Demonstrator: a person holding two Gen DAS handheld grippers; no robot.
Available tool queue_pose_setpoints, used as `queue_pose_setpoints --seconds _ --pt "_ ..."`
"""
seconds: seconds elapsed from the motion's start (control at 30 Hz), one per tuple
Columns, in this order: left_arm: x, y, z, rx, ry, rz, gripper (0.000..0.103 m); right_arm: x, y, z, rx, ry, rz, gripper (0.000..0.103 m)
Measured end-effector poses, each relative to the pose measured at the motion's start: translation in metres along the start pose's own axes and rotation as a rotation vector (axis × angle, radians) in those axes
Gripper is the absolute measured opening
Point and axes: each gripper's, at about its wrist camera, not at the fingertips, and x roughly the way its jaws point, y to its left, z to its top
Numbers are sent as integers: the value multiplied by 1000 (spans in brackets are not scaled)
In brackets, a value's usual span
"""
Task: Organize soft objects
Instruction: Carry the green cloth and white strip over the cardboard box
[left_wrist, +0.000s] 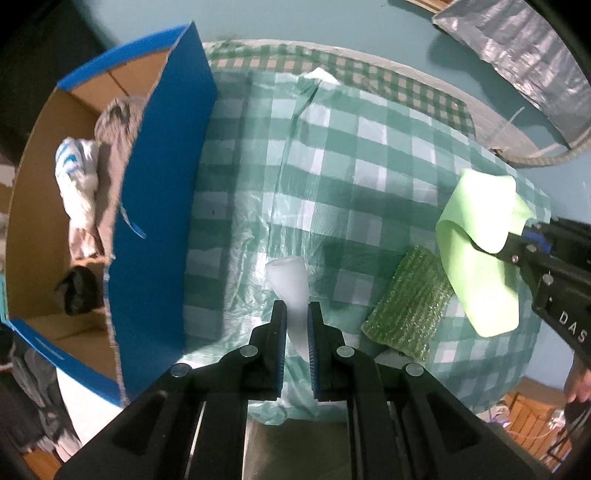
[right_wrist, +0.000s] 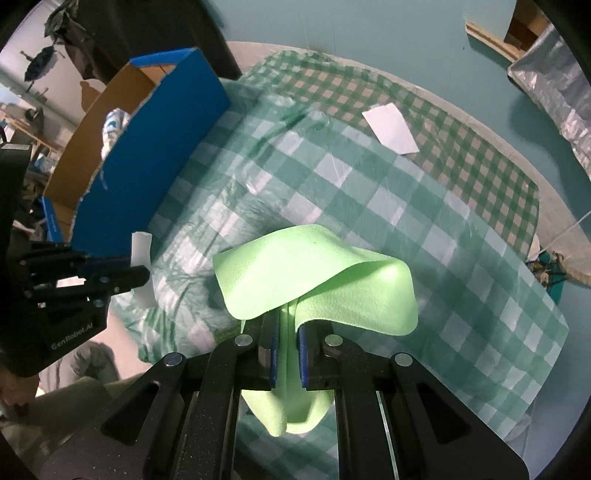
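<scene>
My left gripper (left_wrist: 296, 314) is shut on a white foam strip (left_wrist: 290, 280), held above the checked tablecloth; it also shows in the right wrist view (right_wrist: 142, 258). My right gripper (right_wrist: 287, 332) is shut on a light green foam sheet (right_wrist: 314, 273), which droops over its fingers; the sheet also shows in the left wrist view (left_wrist: 480, 251) at the right. A green textured sponge (left_wrist: 410, 306) lies on the cloth between the two grippers. A blue cardboard box (left_wrist: 162, 206) stands at the left and holds grey, white and dark soft items (left_wrist: 110, 147).
A green-and-white checked cloth (left_wrist: 351, 155) covers the round table. A white card (right_wrist: 391, 127) lies at the far side. A silver bag (left_wrist: 524, 62) hangs at the back right. The box wall (right_wrist: 159, 147) stands close left of the grippers.
</scene>
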Motion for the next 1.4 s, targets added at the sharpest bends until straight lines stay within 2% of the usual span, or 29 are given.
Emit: queue_pose_setpoints --seconds 0.37,0.7,1.4 --pt "-42 18 1 91 -60 9 11 -30 20 9 -16 -36 -7 8" --pt "-72 36 3 132 -109 8 11 -47 45 25 -34 -61 -15 8" --pt "-107 102 13 89 -155 -2 11 -61 113 84 -122 -115 10 8"
